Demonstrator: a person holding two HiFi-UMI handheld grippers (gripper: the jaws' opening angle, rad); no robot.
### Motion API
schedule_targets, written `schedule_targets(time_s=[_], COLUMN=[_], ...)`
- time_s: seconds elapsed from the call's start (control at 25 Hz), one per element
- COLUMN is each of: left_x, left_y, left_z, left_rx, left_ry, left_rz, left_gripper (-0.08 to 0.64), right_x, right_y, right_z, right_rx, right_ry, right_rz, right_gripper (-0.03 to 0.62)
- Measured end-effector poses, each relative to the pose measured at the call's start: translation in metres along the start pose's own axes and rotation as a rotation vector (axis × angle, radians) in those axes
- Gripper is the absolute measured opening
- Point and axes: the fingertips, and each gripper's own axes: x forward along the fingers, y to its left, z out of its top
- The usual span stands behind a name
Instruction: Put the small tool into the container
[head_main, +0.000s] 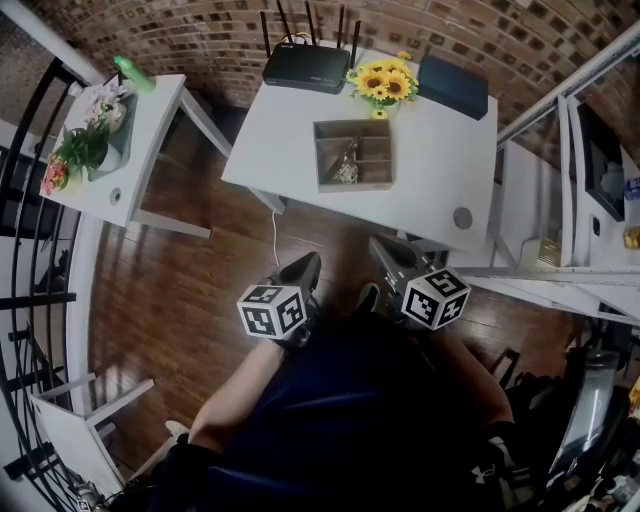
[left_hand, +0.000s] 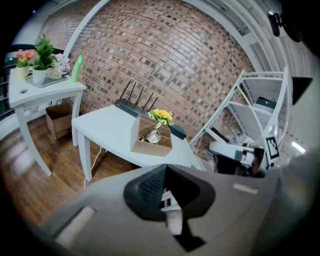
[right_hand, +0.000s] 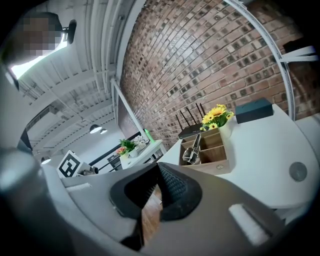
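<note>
1. A person stands short of the white table (head_main: 425, 190) with a handheld gripper in each hand. Both are drawn back off the table's near edge and hang over the wooden floor (head_main: 170, 300).
2. The left gripper (head_main: 305, 263) is clenched. Its own view shows the dark pads meeting at the tips with nothing between them.
3. The right gripper (head_main: 384, 246) is likewise closed tight and empty, its pads pressed together in its own view.
4. The wooden container (head_main: 353, 186) sits near the middle of the table, well apart from both grippers.
5. The small tool (head_main: 347, 166), a shiny metal piece, is already inside the container. The right gripper view shows it leaning upright in the left compartment.
6. A black router (head_main: 305, 68) with raised antennas stands at the table's far edge. A bunch of sunflowers (head_main: 383, 83) stands just beside it and directly behind the container.
7. A dark box (head_main: 453, 85) lies at the far right corner.
8. A round grey cable port (head_main: 462, 217) marks the near right corner.
9. To the left, a separate white side table (head_main: 150, 130) carries potted plants (head_main: 85, 145) and a green bottle (head_main: 133, 74).
</note>
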Motion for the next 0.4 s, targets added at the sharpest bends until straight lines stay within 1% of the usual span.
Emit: schedule_targets(time_s=[0.4], left_x=[0.0037], left_y=[-0.0013], left_z=[0.0000], left_rx=[0.002], left_ry=[0.004], left_rz=[-0.004], left_gripper=[0.003], right_x=[-0.0018], right_y=[-0.0023], right_z=[0.0034], right_rx=[-0.024], right_ry=[-0.010], right_rz=[-0.011], right_gripper=[0.011])
